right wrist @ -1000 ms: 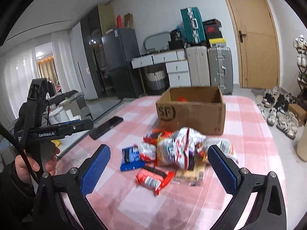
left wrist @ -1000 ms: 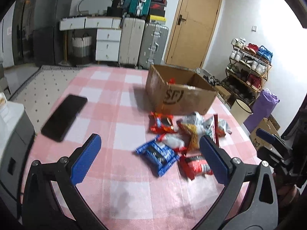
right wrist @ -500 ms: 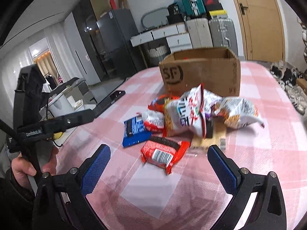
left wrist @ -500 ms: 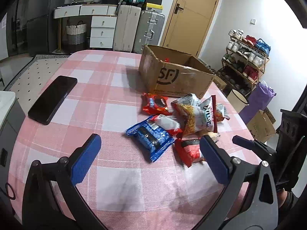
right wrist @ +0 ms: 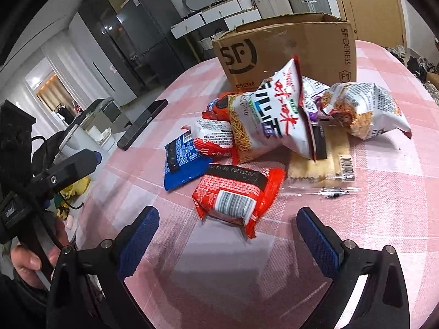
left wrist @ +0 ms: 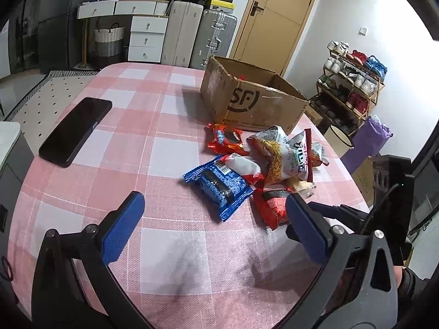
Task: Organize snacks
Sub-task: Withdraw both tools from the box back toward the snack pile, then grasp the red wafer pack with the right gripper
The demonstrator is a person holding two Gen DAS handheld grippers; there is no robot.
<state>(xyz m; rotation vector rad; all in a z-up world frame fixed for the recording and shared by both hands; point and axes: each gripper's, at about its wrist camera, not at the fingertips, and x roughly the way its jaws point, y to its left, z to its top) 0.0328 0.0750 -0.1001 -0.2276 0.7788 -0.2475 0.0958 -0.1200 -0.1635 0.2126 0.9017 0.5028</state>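
A heap of snack packets lies on the pink checked table in front of an open SF cardboard box, which also shows in the right wrist view. The nearest are a red packet, a blue cookie packet and a large white noodle bag. My right gripper is open, low over the table, just short of the red packet. My left gripper is open and empty, short of the blue packet.
A black phone lies on the table's left side. A flat beige cracker pack lies under the noodle bags. Suitcases, drawers and a shoe rack stand beyond the table.
Both grippers have moved forward and down toward the snack heap. The right gripper now sits close to the red packet. Both jaws stay open.
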